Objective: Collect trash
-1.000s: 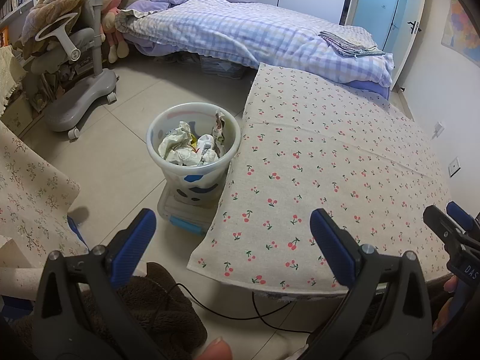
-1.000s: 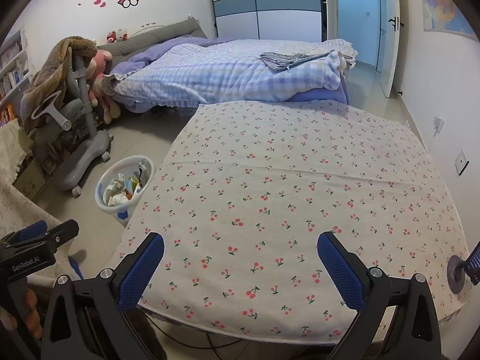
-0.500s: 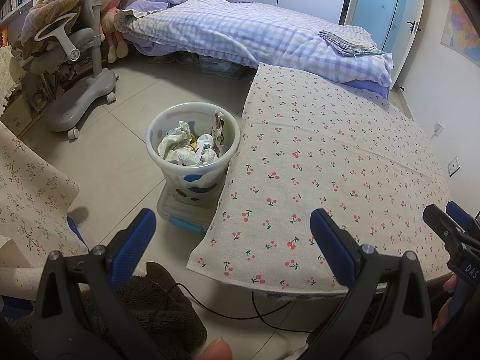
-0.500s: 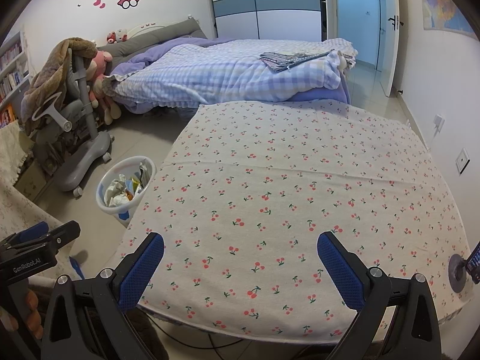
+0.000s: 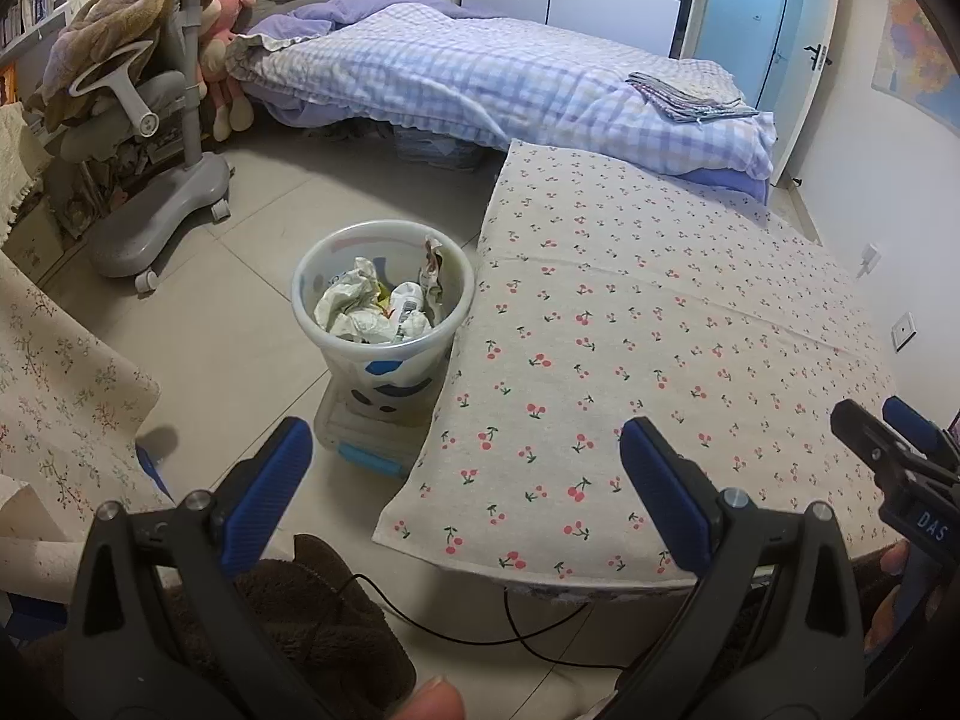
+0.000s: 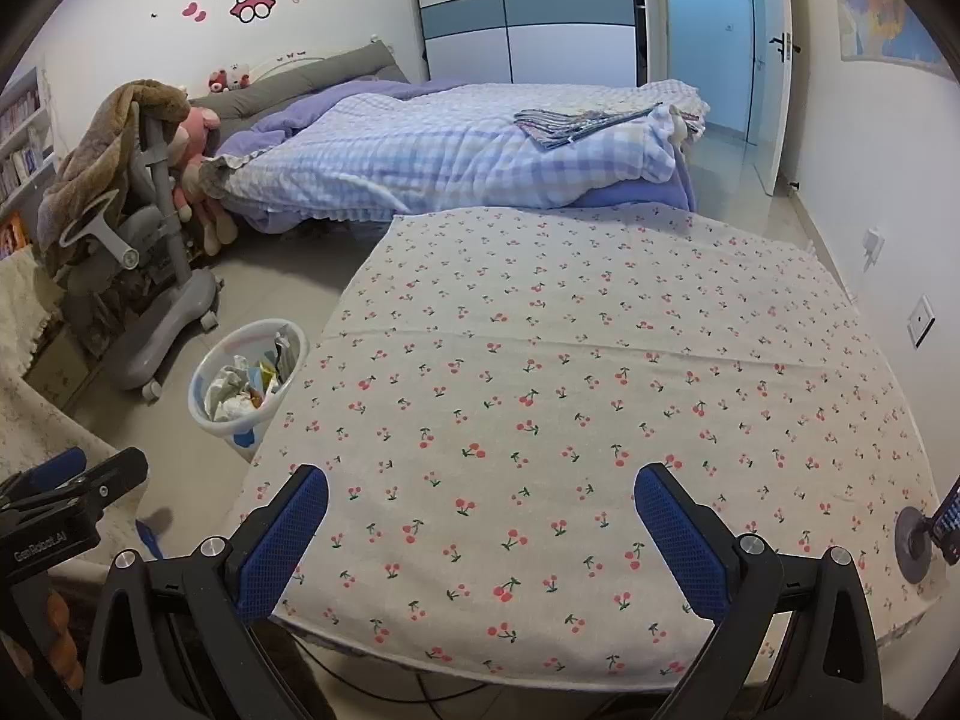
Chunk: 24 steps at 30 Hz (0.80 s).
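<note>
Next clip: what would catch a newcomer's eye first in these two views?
The cherry-print tablecloth fills the middle of both views, bare of any litter. Beside its left edge on the floor stands a white bin already holding crumpled paper and wrappers. The left gripper and right gripper both hang open and empty at the table's near edge.

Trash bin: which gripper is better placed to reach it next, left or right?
Left, likely. The trash bin sits just ahead of the open, empty left gripper. In the right wrist view it lies far to the left of the right gripper, which faces the cherry-print tablecloth.
</note>
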Motion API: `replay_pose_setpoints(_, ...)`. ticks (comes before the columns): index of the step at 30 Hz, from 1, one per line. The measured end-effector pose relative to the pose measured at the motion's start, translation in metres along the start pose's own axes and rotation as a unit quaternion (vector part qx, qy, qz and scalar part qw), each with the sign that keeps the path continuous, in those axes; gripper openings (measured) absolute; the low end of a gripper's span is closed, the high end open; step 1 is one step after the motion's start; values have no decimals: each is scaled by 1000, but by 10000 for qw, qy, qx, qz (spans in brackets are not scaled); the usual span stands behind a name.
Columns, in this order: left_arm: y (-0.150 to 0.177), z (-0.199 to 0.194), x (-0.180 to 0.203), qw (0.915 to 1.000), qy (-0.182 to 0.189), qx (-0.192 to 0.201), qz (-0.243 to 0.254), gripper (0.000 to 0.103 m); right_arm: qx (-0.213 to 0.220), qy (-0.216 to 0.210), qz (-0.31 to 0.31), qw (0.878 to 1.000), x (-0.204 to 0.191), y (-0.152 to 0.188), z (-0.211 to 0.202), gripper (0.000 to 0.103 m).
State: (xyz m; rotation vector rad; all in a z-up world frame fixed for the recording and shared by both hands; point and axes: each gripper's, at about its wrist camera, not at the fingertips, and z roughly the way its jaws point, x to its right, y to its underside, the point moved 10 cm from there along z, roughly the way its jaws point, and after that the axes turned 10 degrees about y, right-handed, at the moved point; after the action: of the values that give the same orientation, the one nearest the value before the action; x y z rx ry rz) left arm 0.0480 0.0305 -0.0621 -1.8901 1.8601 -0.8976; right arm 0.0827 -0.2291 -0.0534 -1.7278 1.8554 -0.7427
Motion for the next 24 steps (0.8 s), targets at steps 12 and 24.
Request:
replay_pose_setpoints(12, -1, 0, 0, 10000, -20, 32, -50, 102, 47, -66, 47, 10000, 0, -1, -3, 103)
replay_pose_setpoints(24, -1, 0, -2, 9999, 39, 36, -101, 102, 86, -81, 54, 9999, 1, -1, -7, 103)
